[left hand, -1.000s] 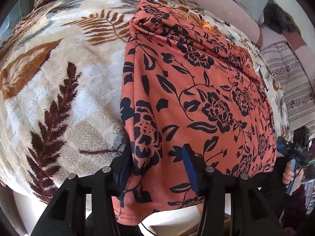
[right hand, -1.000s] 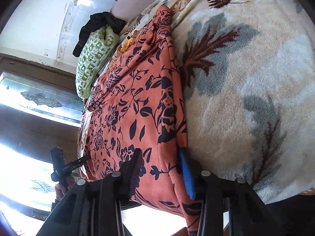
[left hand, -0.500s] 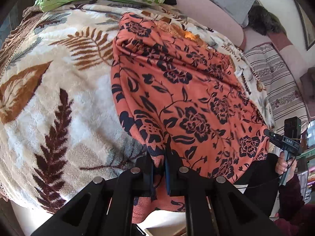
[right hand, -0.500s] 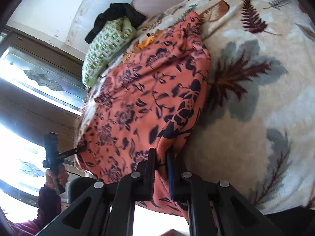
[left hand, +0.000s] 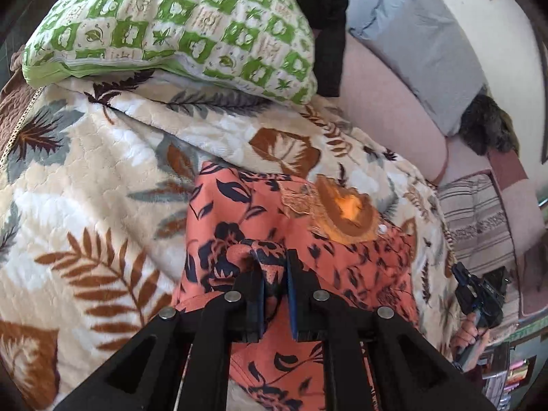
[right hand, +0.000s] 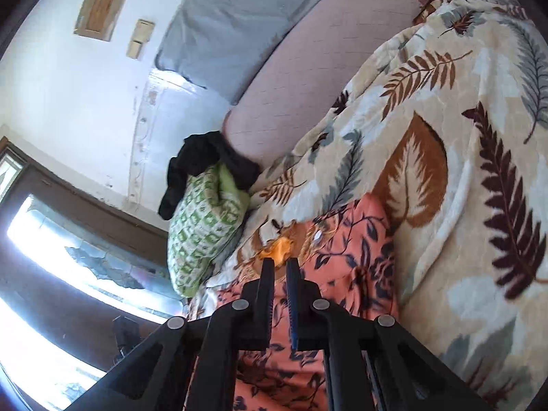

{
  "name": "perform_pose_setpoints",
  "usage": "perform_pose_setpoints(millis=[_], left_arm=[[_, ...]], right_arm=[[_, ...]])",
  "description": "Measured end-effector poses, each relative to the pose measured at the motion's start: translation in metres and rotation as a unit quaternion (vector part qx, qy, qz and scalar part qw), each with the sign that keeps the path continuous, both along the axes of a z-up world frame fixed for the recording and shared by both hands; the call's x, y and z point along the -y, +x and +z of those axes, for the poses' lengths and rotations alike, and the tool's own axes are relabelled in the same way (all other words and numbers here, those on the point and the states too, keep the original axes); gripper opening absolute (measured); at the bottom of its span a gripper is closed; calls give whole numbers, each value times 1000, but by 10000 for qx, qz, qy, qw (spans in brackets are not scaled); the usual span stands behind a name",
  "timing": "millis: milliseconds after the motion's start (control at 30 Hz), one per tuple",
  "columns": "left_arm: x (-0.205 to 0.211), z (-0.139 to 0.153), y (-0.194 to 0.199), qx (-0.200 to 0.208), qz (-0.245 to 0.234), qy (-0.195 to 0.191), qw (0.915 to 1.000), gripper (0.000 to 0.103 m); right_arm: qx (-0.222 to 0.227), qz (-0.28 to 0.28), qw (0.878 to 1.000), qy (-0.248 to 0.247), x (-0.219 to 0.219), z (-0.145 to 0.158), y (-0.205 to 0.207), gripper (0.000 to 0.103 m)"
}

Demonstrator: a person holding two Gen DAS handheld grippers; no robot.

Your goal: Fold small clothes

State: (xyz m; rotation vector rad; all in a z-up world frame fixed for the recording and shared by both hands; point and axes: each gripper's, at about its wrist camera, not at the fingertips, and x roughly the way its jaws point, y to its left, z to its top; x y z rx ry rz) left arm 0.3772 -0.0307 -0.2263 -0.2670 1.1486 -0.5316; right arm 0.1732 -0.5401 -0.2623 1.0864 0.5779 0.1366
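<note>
My left gripper (left hand: 274,267) is clenched on a bunched hem of the orange top (left hand: 342,263); a hump of the flowered cloth stands pinched between its fingers (left hand: 251,294); my right gripper (right hand: 280,274) has its fingers (right hand: 267,291) closed on the same top (right hand: 359,260), the cloth passing between them, though the pinch itself is partly hidden by the fingers.

The top lies on the leaf-print blanket (left hand: 85,205) with its long axis running from the near edge of the blanket toward the green pillow (left hand: 178,30); the neckline (left hand: 346,209), with its yellow-orange lining and gold trim, is the end nearest the pillow, and it points away from me; the held hem is raised above the blanket and sits just short of the neckline, so the lower part of the top lies doubled over the upper part.

A black garment (left hand: 325,10) is draped behind the pillow; a grey cushion (left hand: 421,41) leans on the wall beyond it; in the left view my other hand (left hand: 469,334) shows at the far side of the top, gripping its handle.
</note>
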Motion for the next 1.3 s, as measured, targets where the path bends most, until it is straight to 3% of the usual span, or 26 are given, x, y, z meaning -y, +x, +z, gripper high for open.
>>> perform_pose_setpoints(millis=[67,133,233,300,333,400,433,567,633,667,733,767,800,900,1067,1133,1200,1267,1300], left_arm=[[0,-24,8,-223,136,-41,9997,14],[-6,-40,2,-265,137,-130,9995,26],[-18,-45,-16,-76,124,-526,9985,44],[-22,-42,-24,-35,174,-672,9976,63],[-22,-39,-27,-13,175,-694,9974,66],[-18,-32,-32,14,132,-572,9983,74],[-16,-29,-35,28,99,-513,9986,75],[-15,-23,-44,22,47,-341,9994,78],[-19,-20,-50,94,88,-322,9994,77],[-21,-20,-53,133,104,-283,9995,77],[-23,-19,-55,166,68,-196,9996,50],[-23,-21,-55,112,1,-135,9998,17],[-25,-22,-54,33,-28,-82,10000,4],[-34,-15,-50,-104,-42,-381,9992,4],[-39,16,-19,168,134,-542,9983,4],[-37,20,0,233,334,-516,9978,4],[-37,11,16,79,592,-415,9974,4],[-38,-2,17,-210,663,-525,9962,6],[-39,-6,11,-236,653,-563,9960,10]], right_arm=[[-315,108,9994,-68,2,-11,10,11],[-719,533,9960,-72,-3,-25,8,12],[-1092,947,9885,-440,-19,-34,-24,13],[-1140,1134,9862,-387,-32,-34,-60,17],[-1125,1217,9857,-294,-38,-32,-77,25],[-1135,1269,9852,-207,-52,-27,-111,87],[-1035,1181,9875,-101,-58,-25,-129,92],[-956,1388,9847,433,-94,-39,-165,92],[-1163,1379,9815,639,-112,-56,-164,86],[-1184,1431,9792,818,-121,-64,-161,77],[-1340,1770,9724,714,-142,-72,-147,12],[-1441,1853,9713,381,-150,-69,-141,10],[-1398,1915,9714,128,-156,-62,-136,8],[-729,1864,9798,23,-143,-21,-117,6],[315,974,9946,144,-66,40,-57,6],[320,335,9985,299,-30,42,-17,9],[35,-109,9977,669,4,21,28,11],[-487,-109,9934,1029,24,-14,74,42],[-809,-168,9906,1089,30,-31,87,84]])
